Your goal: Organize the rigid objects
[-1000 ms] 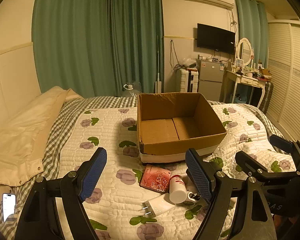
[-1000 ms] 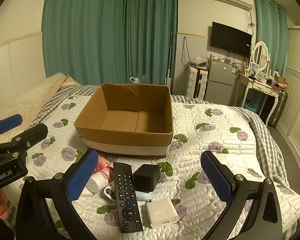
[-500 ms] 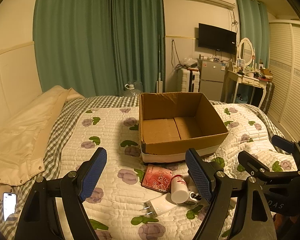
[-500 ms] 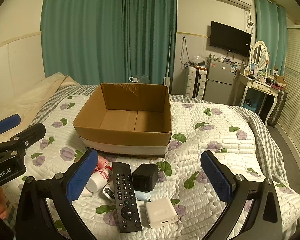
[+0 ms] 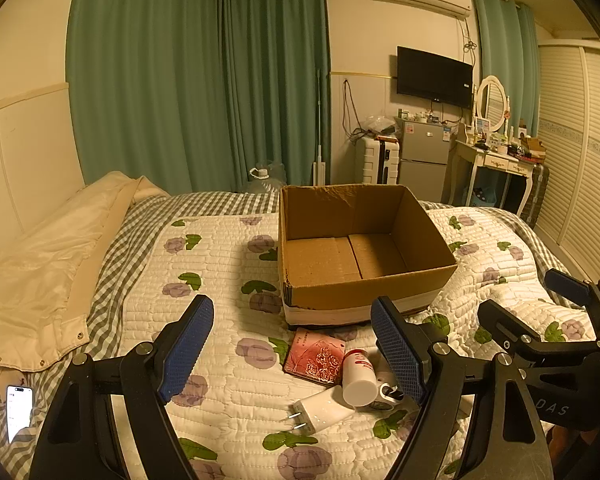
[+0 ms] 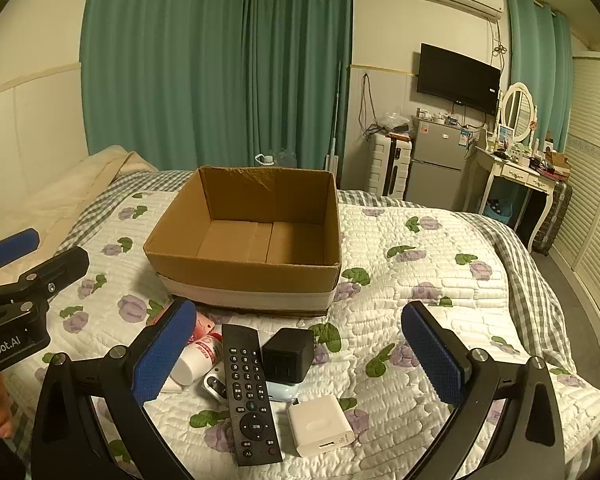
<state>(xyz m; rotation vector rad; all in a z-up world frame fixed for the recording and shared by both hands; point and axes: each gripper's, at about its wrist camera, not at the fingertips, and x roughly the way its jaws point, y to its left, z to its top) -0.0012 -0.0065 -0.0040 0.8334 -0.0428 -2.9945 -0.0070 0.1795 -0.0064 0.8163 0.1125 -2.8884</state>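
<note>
An empty open cardboard box (image 5: 364, 248) (image 6: 248, 236) stands on the quilted bed. In front of it lie a pink rose-patterned packet (image 5: 315, 357), a white bottle with a red label (image 5: 356, 378) (image 6: 198, 358), a white plug charger (image 5: 320, 412), a black remote (image 6: 250, 388), a black cube (image 6: 289, 354), a white square charger (image 6: 320, 424) and a small silver item (image 6: 214, 385). My left gripper (image 5: 292, 354) is open and empty above the packet. My right gripper (image 6: 298, 360) is open and empty above the remote and cube.
A cream duvet (image 5: 48, 256) lies at the bed's left. A lit phone (image 5: 19, 406) lies at the left edge. A fridge (image 6: 436, 164), suitcase (image 6: 388, 168) and dressing table (image 6: 520, 172) stand beyond the bed. Green curtains (image 5: 204, 80) hang behind.
Both views have shifted slightly, as if the grippers drew back and rose a little. Both grippers stay open and nothing on the bed has moved.
</note>
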